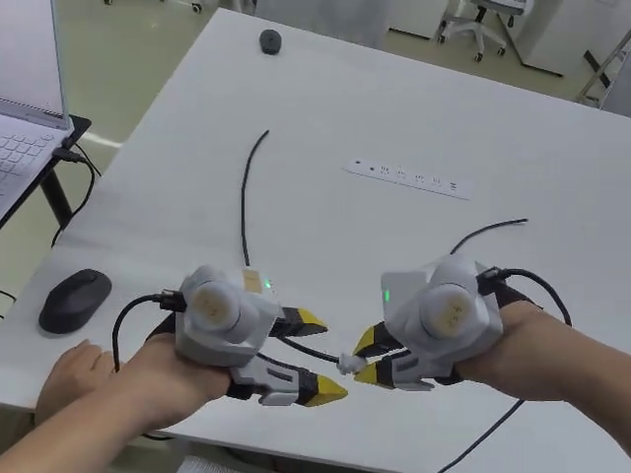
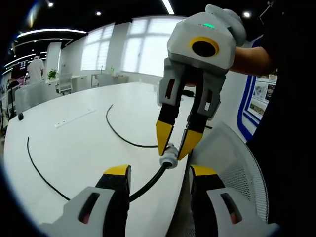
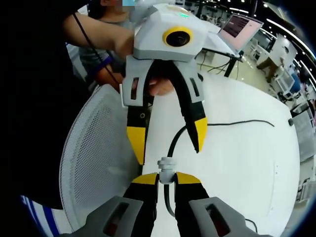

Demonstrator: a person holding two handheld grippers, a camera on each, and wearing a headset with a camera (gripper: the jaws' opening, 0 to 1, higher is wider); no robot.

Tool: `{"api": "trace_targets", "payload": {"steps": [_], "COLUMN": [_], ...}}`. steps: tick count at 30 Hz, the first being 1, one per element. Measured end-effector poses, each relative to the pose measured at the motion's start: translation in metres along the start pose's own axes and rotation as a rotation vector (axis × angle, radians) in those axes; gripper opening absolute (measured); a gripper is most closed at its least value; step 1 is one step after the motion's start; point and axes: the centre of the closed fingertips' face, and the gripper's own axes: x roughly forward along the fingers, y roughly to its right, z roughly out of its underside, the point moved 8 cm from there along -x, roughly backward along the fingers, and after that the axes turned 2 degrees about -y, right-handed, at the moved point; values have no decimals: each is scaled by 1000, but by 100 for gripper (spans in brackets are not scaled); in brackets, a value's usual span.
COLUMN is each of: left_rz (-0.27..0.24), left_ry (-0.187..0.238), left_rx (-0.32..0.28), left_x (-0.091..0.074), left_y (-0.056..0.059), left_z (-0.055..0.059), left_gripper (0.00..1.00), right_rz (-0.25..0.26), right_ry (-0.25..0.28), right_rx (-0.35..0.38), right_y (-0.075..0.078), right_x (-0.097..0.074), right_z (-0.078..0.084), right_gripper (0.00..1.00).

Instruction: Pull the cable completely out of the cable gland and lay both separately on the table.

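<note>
Above the near edge of the white table (image 1: 325,128), my right gripper (image 1: 364,359) pinches the white gland (image 1: 349,365) to anchor it. My left gripper (image 1: 325,357) gapes wide, its 2 jaws straddling the black cable (image 2: 148,182), I judge ready to grip and pull.

laptop (image 1: 22,128) cut by the edge, cable (image 1: 244,207) — partly hidden under left gripper (image 1: 330,356)
</note>
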Motion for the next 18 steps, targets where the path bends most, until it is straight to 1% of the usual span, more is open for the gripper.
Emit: {"api": "trace_targets", "payload": {"steps": [3, 5, 7, 9, 10, 12, 14, 17, 18], "left_rz": [9, 24, 29, 36, 42, 72, 70, 76, 77], "left_ry": [11, 14, 16, 28, 29, 25, 25, 25, 26], "left_rx": [-6, -10, -20, -27, -30, -37, -19, -24, -13], "left_x": [2, 4, 6, 7, 7, 9, 10, 11, 12], "left_y": [2, 3, 4, 6, 7, 10, 11, 12, 13], "left_z": [-1, -2, -3, -4, -4, -4, -5, -5, -5], "left_gripper": [45, 41, 39, 37, 35, 26, 22, 20, 20], "right_rz": [2, 14, 11, 23, 23, 34, 27, 35, 38], "right_ry": [5, 11, 10, 11, 14, 20, 24, 25, 26], "right_rx": [-10, -21, -19, -38, -40, -61, -66, -88, -93], "right_y": [-2, -3, -5, -7, -8, -9, -10, -10, -11], "right_x": [-2, -2, -2, -2, -3, -4, -4, -4, -4], "right_z": [1, 1, 2, 2, 2, 2, 3, 5, 5], "right_gripper": [6, 6, 6, 6, 6, 6, 6, 6, 6]}}
